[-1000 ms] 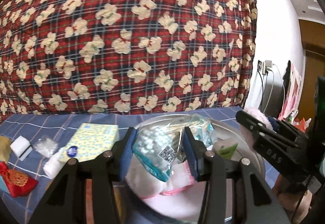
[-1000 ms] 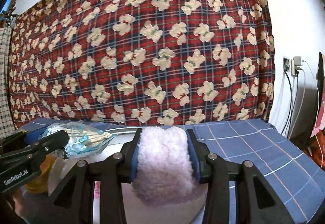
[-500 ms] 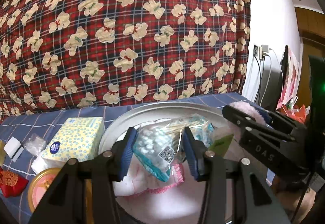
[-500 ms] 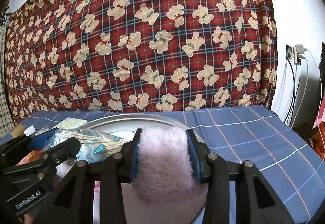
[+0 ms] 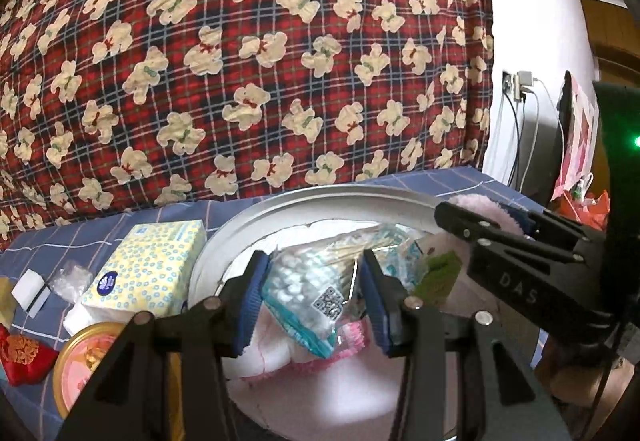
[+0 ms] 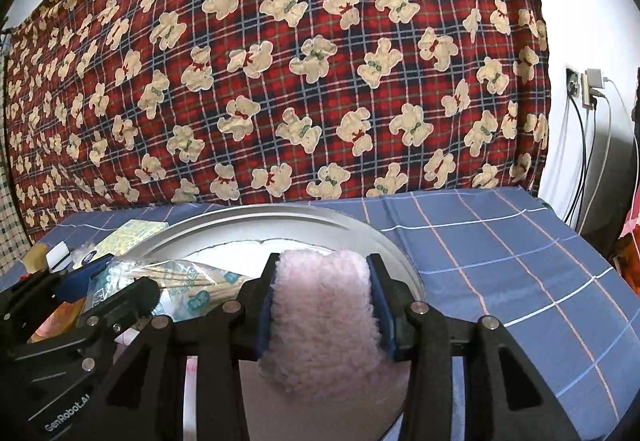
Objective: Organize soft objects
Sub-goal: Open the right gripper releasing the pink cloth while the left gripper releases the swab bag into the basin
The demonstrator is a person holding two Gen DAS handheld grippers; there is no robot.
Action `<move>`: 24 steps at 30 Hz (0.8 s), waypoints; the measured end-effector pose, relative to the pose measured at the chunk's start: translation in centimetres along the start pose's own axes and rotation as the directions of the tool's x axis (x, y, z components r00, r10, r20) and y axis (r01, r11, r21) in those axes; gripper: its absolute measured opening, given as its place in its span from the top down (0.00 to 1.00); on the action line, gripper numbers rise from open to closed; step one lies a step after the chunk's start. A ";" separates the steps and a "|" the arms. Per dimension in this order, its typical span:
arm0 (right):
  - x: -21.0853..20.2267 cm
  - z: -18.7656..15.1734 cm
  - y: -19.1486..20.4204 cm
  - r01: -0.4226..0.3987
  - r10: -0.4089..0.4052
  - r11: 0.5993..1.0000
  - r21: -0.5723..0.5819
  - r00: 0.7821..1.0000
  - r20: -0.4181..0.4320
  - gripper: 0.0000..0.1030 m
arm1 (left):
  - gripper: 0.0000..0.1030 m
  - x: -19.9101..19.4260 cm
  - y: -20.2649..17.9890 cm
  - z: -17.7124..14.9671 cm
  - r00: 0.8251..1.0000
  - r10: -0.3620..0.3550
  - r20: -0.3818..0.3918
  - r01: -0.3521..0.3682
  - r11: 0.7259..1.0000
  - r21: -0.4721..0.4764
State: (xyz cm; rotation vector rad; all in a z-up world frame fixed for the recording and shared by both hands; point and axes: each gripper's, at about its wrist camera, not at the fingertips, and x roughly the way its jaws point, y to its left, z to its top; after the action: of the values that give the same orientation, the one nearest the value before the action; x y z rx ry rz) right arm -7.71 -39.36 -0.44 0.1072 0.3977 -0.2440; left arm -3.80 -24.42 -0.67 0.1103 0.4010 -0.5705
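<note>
A round metal tray [image 5: 224, 241] sits on the blue checked cloth [image 6: 500, 241], with a tissue box [image 5: 148, 265] just beside its rim at nine o'clock. Over the tray, the right gripper [image 6: 322, 301] pinches a fluffy pink pad [image 6: 324, 317] between its partly closed jaws; the pad's long axis runs along the fingers, toward twelve o'clock. At its nine o'clock, the left gripper [image 5: 316, 297] pinches a clear bag of cotton swabs [image 5: 308, 289] the same way, its length slanting toward two o'clock above a white and pink cloth [image 5: 280, 353] lying in the tray.
</note>
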 end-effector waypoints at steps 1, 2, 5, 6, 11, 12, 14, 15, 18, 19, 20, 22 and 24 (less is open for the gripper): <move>0.1 0.0 0.0 -0.001 0.001 1.000 0.000 1.000 -0.004 0.56 | 0.56 0.1 0.0 0.0 1.000 0.002 -0.003 -0.002 1.000 0.000; 0.0 0.0 0.1 -0.002 0.002 1.000 -0.001 1.000 -0.004 0.56 | 0.56 0.0 0.0 0.0 1.000 0.002 -0.002 -0.002 1.000 -0.001; 0.0 0.0 0.2 -0.011 0.011 1.000 -0.003 1.000 -0.005 0.56 | 0.55 0.1 -0.1 0.0 1.000 0.006 0.001 -0.006 1.000 0.007; 0.1 0.0 0.2 -0.012 0.012 1.000 -0.003 1.000 -0.007 0.55 | 0.55 0.1 0.0 0.0 1.000 0.007 0.001 -0.007 1.000 0.005; 0.3 -0.1 0.0 -0.088 0.090 0.995 0.051 0.995 -0.038 0.29 | 0.50 0.1 -0.1 0.0 1.000 0.014 0.001 -0.014 1.000 -0.002; 0.3 0.0 -0.1 -0.097 0.101 0.993 0.068 0.994 -0.043 0.29 | 0.48 0.0 -0.1 0.0 1.000 0.021 0.004 -0.021 1.000 -0.003; -0.2 0.1 -0.8 -0.139 0.142 0.983 0.122 0.990 -0.013 0.28 | 0.18 -0.4 -0.1 0.0 0.999 0.031 0.022 -0.031 0.999 -0.005; -0.6 0.2 -1.3 -0.166 0.166 0.974 0.154 0.986 0.013 0.24 | 0.07 -0.7 0.1 0.0 0.999 0.039 0.038 -0.038 0.999 -0.013; -2.2 0.3 -3.1 -0.193 0.169 0.949 0.249 0.979 0.114 0.14 | 0.00 -1.6 0.6 -0.1 0.994 0.078 0.081 -0.075 0.996 -0.040; -2.5 0.4 -3.4 -0.186 0.155 0.947 0.264 0.979 0.134 0.14 | 0.00 -2.1 0.7 -0.1 0.989 0.098 0.106 -0.094 0.995 -0.043; -2.9 0.3 -3.8 -0.170 0.130 0.944 0.284 0.980 0.153 0.14 | 0.00 -2.4 0.7 0.0 0.987 0.108 0.122 -0.104 0.994 -0.039; -3.2 0.3 -4.3 -0.147 0.098 0.939 0.311 0.981 0.167 0.14 | 0.00 -3.1 0.9 0.1 0.978 0.131 0.161 -0.127 0.991 -0.035; -3.1 0.3 -4.6 -0.120 0.067 0.936 0.330 0.984 0.167 0.14 | 0.00 -3.6 1.2 0.2 0.970 0.155 0.188 -0.149 0.988 -0.045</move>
State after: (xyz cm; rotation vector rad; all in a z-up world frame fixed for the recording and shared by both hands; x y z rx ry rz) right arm -11.57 -43.17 0.85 0.4433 0.1928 -0.2230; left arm -5.86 -21.62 0.92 0.0554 0.2122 -0.4193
